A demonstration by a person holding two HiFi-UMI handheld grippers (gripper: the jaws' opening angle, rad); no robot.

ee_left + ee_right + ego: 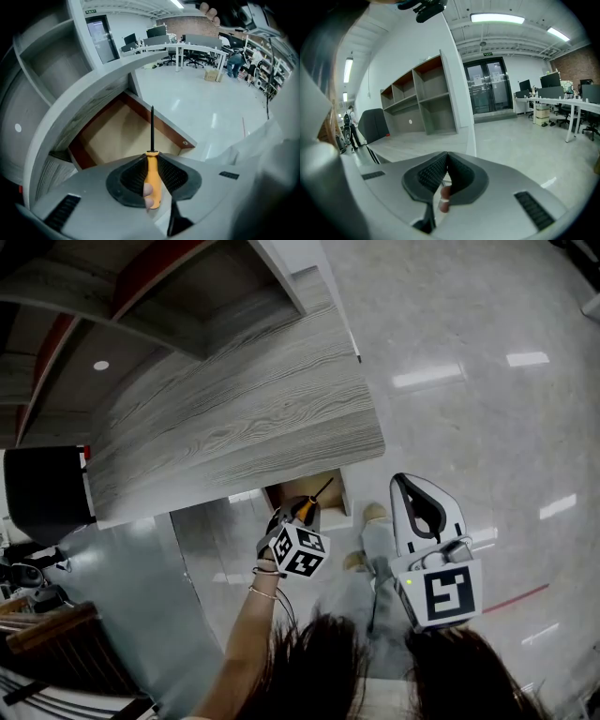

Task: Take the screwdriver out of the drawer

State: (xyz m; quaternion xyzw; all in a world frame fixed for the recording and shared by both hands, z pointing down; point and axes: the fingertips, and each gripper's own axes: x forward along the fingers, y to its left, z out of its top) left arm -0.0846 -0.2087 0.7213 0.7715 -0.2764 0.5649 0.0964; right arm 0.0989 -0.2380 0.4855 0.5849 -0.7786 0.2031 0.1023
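The screwdriver point(152, 176) has an orange handle and a thin black shaft, and it points up out of my left gripper point(151, 157), which is shut on the handle. Beneath it lies the open drawer point(117, 133), its pale wooden bottom bare. In the head view the left gripper point(302, 512) hangs over the drawer point(284, 495) under the desk edge, and the screwdriver point(307, 507) slants up to the right. My right gripper point(419, 507) hangs to the right of the drawer, over the floor. In its own view the right gripper point(447, 159) is shut with nothing between the pads.
A grey wood-grain desk top point(234, 418) overhangs the drawer. A black rounded object point(42, 493) stands at the desk's left end. Open shelves point(422, 98) rise behind the desk. Office desks and chairs point(187, 47) stand across the glossy floor. The person's shoes point(373, 514) are beside the drawer.
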